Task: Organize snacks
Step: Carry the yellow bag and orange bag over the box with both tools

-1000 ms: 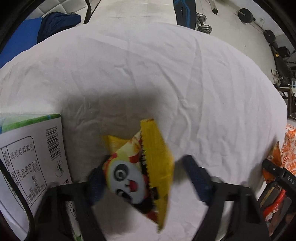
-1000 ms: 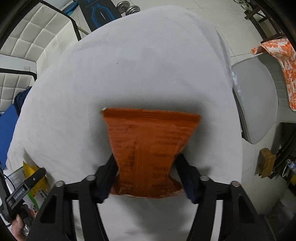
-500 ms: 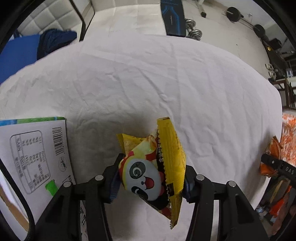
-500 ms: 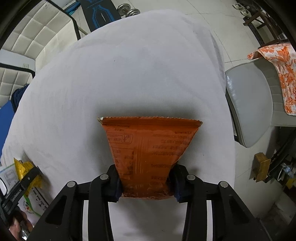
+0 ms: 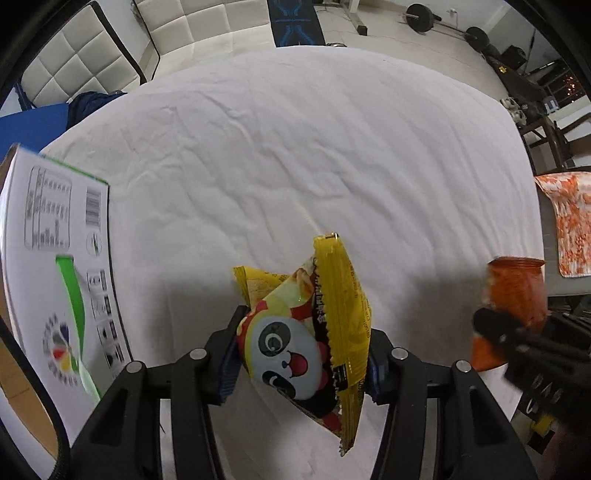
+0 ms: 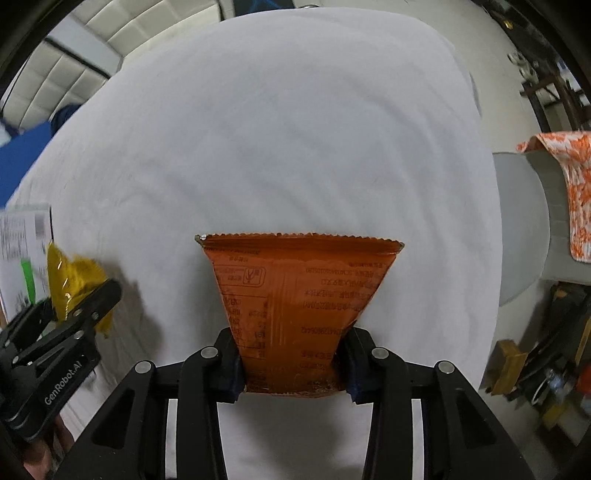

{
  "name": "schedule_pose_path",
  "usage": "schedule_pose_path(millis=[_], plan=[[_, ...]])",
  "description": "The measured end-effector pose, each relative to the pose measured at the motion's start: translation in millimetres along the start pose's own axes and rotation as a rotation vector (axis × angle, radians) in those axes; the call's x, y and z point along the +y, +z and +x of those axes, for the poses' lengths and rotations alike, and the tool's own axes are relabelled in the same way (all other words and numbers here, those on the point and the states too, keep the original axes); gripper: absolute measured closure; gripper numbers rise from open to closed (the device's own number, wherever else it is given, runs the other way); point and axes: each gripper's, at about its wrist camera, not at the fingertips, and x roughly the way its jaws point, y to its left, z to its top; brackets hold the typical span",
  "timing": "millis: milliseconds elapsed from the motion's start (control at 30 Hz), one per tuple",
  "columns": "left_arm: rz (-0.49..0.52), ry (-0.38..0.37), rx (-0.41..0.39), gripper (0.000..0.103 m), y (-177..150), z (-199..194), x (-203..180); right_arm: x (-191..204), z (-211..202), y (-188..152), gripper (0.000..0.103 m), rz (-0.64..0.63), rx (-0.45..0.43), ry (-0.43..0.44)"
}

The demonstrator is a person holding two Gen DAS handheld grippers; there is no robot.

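My left gripper (image 5: 301, 363) is shut on a yellow snack packet with a panda face (image 5: 306, 325), held above the white tablecloth. My right gripper (image 6: 293, 363) is shut on the lower end of an orange snack packet (image 6: 299, 288), its serrated top edge pointing away from me. In the left wrist view the orange packet (image 5: 515, 295) shows at the right edge in the blurred right gripper. In the right wrist view the yellow packet (image 6: 74, 280) shows at the left in the left gripper. A white cardboard box with green print (image 5: 55, 258) stands at the left on the table.
The round table with its white cloth (image 5: 314, 147) fills the middle. A grey chair with an orange patterned cloth (image 6: 569, 199) stands to the right. A quilted white sofa (image 5: 110, 48) and gym weights (image 5: 421, 16) lie beyond the table.
The left gripper closed on the yellow packet and lifted it. Both grippers rose and drew back, so more of the room shows. The right gripper kept its hold on the orange packet.
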Motion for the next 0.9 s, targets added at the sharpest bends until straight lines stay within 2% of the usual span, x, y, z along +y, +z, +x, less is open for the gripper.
schedule_pose_path(millis=[267, 367, 467, 667, 733, 900], plan=[[0.004, -0.021, -0.064, 0.053, -29.7, -34.4, 8.5, 28.6, -11.0, -41.8, 0.061, -0.023, -0.031, 0.007], [0.023, -0.009, -0.118, 0.053, -40.9, -55.3, 15.2, 35.1, -24.6, -58.2, 0.061, -0.038, -0.057, 0.020], [0.013, -0.026, -0.157, 0.053, -44.6, -65.6, 38.7, 40.8, -46.0, -66.9, 0.061, -0.055, -0.098, 0.020], [-0.007, -0.060, -0.245, 0.053, -56.2, -111.5, 84.2, 68.4, -90.8, -98.3, 0.062, -0.075, -0.172, 0.030], [-0.005, -0.058, -0.273, 0.053, -53.3, -128.4, 86.7, 83.8, -106.3, -108.6, 0.062, -0.075, -0.196, 0.041], [0.010, -0.036, -0.349, 0.053, -69.4, -171.7, 123.8, 118.2, -152.1, -136.9, 0.062, -0.079, -0.260, 0.070]])
